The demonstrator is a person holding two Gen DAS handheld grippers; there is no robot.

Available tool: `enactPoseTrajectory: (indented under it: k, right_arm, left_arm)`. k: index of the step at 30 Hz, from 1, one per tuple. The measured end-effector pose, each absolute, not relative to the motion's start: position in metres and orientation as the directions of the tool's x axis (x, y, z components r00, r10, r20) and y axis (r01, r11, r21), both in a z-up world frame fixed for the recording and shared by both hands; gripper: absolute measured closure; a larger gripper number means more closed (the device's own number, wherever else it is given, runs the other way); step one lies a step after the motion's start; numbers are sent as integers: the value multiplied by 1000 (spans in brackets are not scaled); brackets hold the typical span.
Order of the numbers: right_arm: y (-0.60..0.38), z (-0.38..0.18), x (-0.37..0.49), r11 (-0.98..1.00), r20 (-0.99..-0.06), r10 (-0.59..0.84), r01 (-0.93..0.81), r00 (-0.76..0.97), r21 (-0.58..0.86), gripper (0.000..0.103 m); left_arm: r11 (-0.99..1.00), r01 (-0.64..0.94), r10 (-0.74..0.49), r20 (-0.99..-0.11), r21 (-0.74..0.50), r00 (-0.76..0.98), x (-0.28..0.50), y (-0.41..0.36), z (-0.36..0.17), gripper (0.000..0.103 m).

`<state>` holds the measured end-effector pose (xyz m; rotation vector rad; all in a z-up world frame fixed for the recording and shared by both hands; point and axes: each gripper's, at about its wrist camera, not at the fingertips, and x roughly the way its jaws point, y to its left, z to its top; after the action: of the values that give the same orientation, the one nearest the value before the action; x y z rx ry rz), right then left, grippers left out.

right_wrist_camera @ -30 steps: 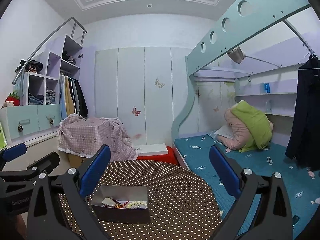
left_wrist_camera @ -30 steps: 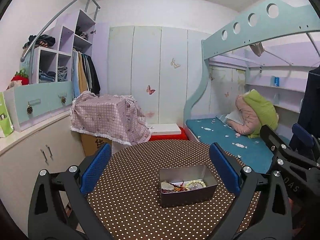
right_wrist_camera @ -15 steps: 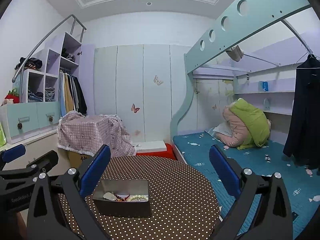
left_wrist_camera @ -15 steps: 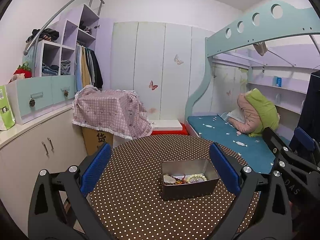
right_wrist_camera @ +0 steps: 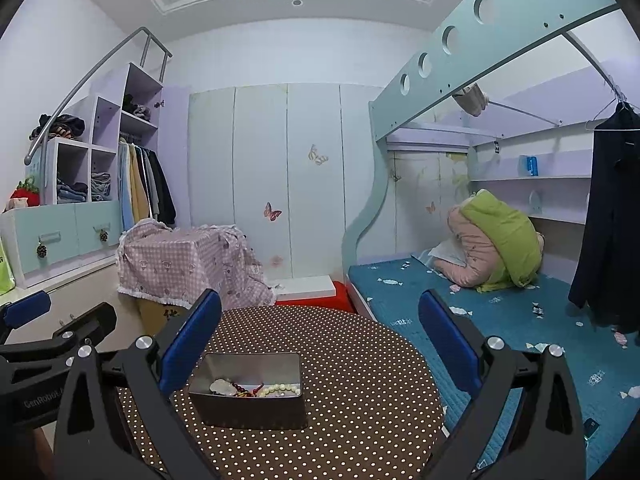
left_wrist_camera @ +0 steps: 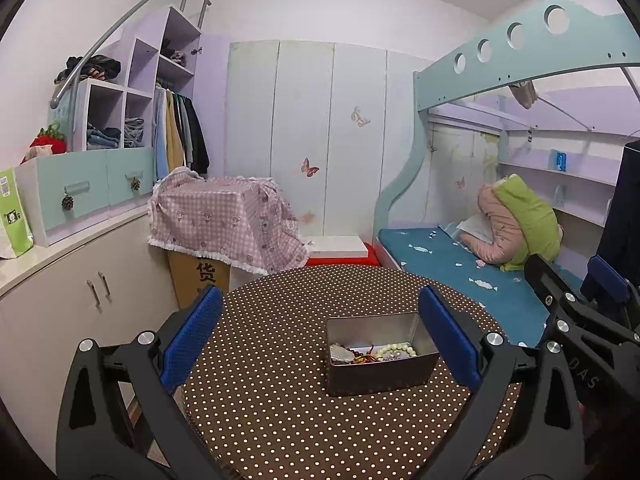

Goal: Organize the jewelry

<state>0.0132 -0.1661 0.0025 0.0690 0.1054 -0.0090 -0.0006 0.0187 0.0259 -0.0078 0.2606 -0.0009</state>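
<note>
Jewelry (left_wrist_camera: pixel 372 353): heaped in open metal tin (left_wrist_camera: pixel 378 376), mid-desk (left_wrist_camera: pixel 280 400), toward right edge. Since a second ago: both cameras raised slightly, tin unmoved. Left gripper (left_wrist_camera: pixel 320 340), right gripper (right_wrist_camera: pixel 320 340): fingers spread, empty.

A tin (left_wrist_camera: pixel 378 354) sits on the table (left_wrist_camera: pixel 272 392), jewelry (left_wrist_camera: pixel 372 354) inside it. A draped box (left_wrist_camera: pixel 224 220) stands beyond the table at 11 o'clock, the bed (left_wrist_camera: pixel 460 276) at 2 o'clock, wardrobe (left_wrist_camera: pixel 320 128) behind.
</note>
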Motion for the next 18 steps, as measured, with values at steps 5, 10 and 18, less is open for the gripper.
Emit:
enactPoseTrajectory:
  k: [5, 10, 18]
  right_arm:
    - [-167, 1, 12, 997, -107, -10, 17, 994, 69, 8]
    - [-168, 0, 12, 997, -109, -9, 17, 994, 73, 8]
    - [-171, -2, 10, 997, -111, -17, 25, 994, 73, 8]
  left_arm:
    - [1000, 2, -4, -258, -8, 966, -1, 17, 25, 5]
    - [1000, 4, -6, -261, -6, 965, -1, 15, 24, 5]
    - [1000, 3, -3, -261, 0, 965, -2, 14, 22, 5]
